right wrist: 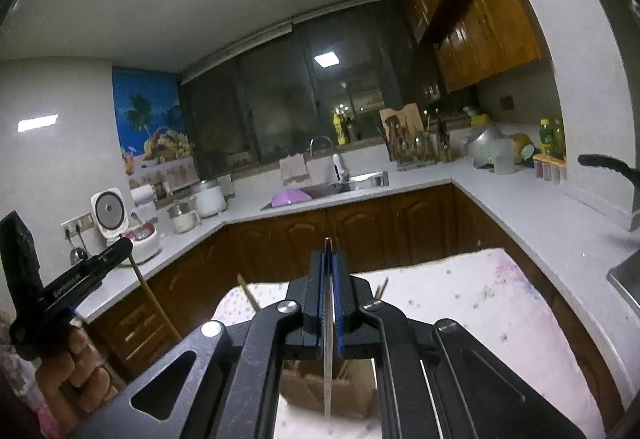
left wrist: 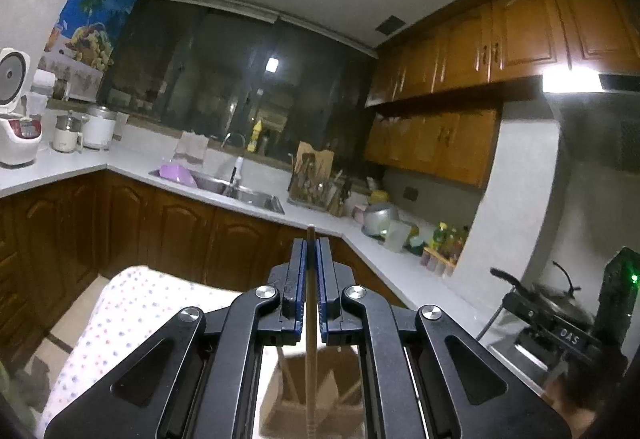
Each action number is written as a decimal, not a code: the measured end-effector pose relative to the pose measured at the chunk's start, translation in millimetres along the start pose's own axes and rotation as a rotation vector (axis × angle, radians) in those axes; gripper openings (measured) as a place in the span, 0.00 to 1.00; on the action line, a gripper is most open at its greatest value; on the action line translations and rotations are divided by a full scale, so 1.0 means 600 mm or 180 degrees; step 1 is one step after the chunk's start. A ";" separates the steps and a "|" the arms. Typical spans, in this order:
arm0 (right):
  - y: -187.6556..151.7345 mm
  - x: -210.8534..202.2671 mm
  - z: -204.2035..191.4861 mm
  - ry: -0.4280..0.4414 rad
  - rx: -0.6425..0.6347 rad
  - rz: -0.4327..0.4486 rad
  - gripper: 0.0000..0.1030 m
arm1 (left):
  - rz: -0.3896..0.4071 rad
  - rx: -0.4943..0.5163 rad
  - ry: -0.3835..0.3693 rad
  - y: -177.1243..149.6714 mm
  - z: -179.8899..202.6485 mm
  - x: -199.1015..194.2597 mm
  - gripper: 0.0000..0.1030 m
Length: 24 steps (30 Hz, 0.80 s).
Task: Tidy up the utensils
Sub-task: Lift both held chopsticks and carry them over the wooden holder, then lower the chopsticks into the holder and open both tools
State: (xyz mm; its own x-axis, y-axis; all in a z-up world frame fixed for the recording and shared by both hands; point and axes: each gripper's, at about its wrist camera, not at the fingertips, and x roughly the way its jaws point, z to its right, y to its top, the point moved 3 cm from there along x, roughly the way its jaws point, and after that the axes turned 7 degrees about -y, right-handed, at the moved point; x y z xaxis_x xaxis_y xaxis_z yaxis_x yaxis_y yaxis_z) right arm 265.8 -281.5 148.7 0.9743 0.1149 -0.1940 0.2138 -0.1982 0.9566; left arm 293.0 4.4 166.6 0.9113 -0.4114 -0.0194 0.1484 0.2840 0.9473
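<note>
well clear of the l-shaped counter (right wrist: 520,207) edge and dark cabinets (left wrist: 180,231), above the dotted tablecloth (right wrist: 480,303). lower, over a brown utensil box (left wrist: 316,399) on that cloth. left gripper (left wrist: 311,251) clamped on an upright wooden stick (left wrist: 311,339); right gripper (right wrist: 329,259) pinched tight on a thin metal utensil (right wrist: 328,359), both hanging toward the box.

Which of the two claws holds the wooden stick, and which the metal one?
The left claw is shut on the thin brown wooden stick. The right claw is shut on the thin flat silver metal utensil.
</note>
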 end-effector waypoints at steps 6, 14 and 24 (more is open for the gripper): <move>0.017 0.042 0.001 -0.0026 0.0016 0.0056 0.04 | 0.0100 0.0086 0.0112 0.007 -0.002 0.052 0.04; 0.004 0.098 0.015 -0.0059 0.0069 0.0001 0.04 | 0.0041 0.0125 0.0234 -0.021 -0.014 0.115 0.04; -0.056 0.144 0.031 -0.0082 0.0190 -0.0240 0.04 | -0.0199 0.0022 0.0349 -0.093 -0.049 0.153 0.04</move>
State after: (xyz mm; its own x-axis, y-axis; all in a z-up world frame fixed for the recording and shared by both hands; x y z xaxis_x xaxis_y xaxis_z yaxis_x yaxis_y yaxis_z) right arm 343.8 -282.9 95.7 0.9566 0.1067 -0.2712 0.2898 -0.2476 0.9245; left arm 379.8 -23.6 102.7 0.9369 -0.3307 -0.1130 0.2039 0.2545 0.9453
